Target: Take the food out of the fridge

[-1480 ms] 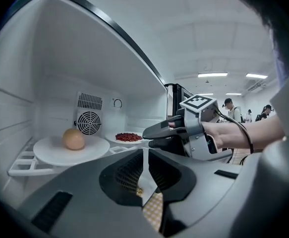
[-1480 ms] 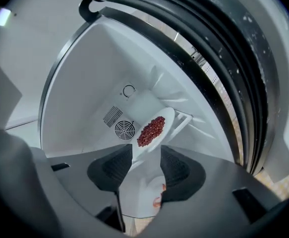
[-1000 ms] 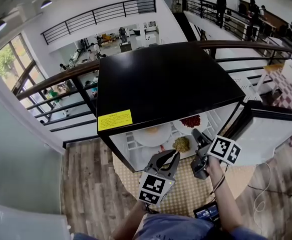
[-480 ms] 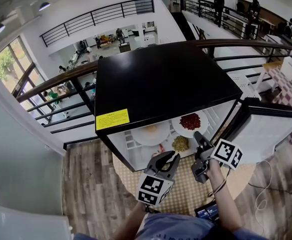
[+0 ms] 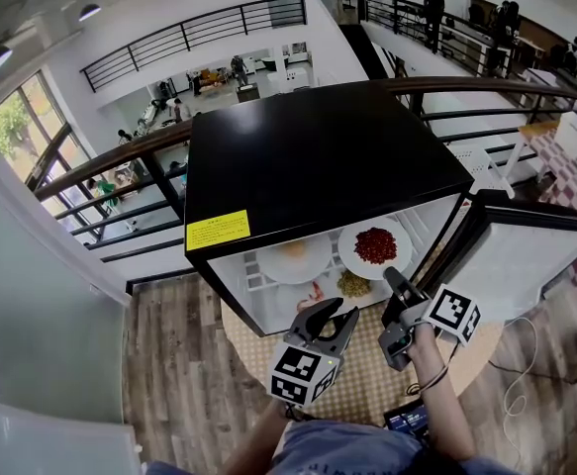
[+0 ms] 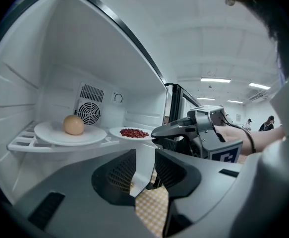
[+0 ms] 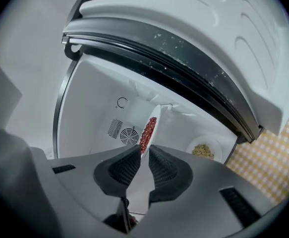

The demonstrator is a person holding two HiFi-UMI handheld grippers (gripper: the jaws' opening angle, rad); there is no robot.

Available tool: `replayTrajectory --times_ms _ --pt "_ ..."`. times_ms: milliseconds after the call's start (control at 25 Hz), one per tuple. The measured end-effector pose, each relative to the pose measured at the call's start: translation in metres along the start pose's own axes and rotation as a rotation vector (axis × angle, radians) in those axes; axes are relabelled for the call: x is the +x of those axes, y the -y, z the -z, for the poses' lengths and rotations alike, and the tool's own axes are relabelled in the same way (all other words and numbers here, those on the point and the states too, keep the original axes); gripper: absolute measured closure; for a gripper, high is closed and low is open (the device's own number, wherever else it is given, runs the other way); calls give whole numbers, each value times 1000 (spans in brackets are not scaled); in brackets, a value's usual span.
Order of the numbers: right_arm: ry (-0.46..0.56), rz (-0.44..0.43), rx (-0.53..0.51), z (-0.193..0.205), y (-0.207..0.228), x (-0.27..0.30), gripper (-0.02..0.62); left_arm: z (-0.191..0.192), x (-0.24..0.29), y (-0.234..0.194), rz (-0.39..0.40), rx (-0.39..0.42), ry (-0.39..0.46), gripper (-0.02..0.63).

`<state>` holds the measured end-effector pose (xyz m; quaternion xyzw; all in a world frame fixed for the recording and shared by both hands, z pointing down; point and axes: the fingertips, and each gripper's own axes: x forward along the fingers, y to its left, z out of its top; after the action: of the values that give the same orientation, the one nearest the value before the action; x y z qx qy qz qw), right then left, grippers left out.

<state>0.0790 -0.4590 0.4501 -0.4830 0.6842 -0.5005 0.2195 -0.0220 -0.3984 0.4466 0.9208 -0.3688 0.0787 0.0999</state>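
Plate of red beans (image 5: 375,247): fridge (image 5: 318,156) shelf, right side; near rim between right gripper (image 5: 391,277) jaws, closing. Left gripper (image 5: 330,315) farther, narrow, empty.

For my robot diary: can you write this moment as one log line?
right gripper: jaws closing on red-food plate rim | left gripper: open, empty | fridge: open

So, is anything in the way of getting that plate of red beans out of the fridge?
Nothing visible does. The black-edged fridge door stands open, the white round plate of red beans sits at the front, and the right gripper has its jaws closing on the plate's near rim.
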Motion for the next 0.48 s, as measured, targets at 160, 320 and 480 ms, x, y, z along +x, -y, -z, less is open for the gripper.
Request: replayTrajectory --times_ms 160,320,480 --pt "3 -25 69 1 -1 -8 549 2 0 7 0 2 -4 488" --pt "-2 -45 107 5 -1 -15 571 4 -1 12 -2 5 -8 488" --pt "-10 -70 183 15 1 -27 574 4 -6 19 -6 9 -11 488"
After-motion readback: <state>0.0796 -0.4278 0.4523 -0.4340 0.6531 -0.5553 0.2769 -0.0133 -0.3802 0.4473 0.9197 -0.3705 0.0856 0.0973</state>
